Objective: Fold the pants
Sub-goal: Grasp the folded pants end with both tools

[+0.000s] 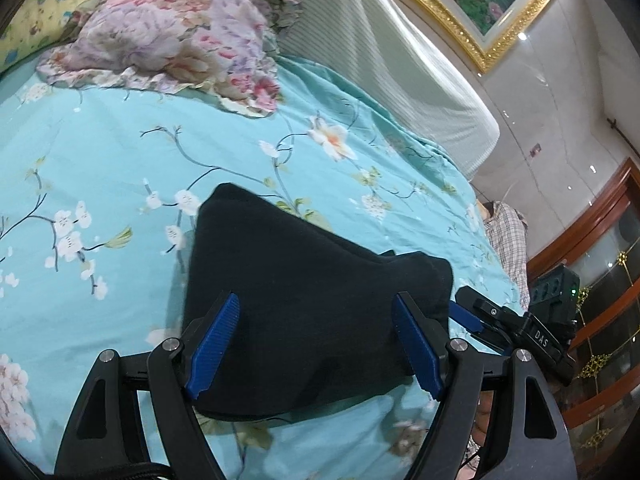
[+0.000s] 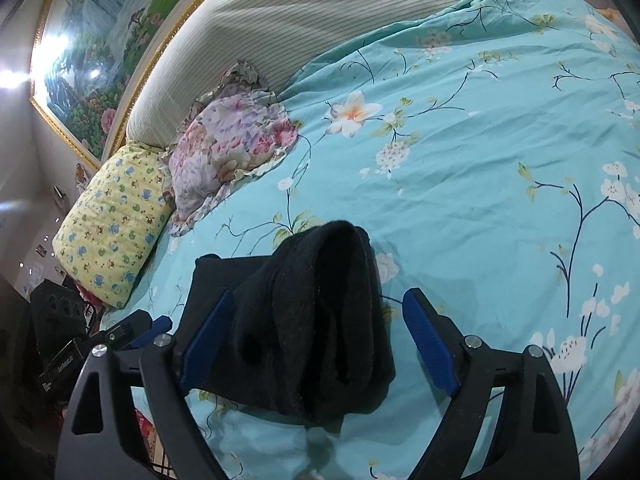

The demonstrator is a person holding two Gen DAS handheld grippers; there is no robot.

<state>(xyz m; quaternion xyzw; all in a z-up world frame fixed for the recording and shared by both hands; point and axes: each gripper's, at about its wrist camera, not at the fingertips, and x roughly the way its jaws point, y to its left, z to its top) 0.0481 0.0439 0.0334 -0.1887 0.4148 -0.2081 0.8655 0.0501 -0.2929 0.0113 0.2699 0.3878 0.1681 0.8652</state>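
Black pants [image 1: 304,300] are lying folded on the turquoise floral bedspread [image 1: 120,152] — left claw [image 1: 316,344] and right claw [image 2: 316,340] are both standing wide, gripping nothing, blue pads flanking the bundle.

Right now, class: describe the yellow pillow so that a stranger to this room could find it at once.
Start at the striped headboard of the bed with the turquoise blossom cover. Two pillows lie below it; the yellow pillow is the outer one, by the bed's edge. Small blue and green prints mark it, unlike the ruffled pink floral pillow beside it.
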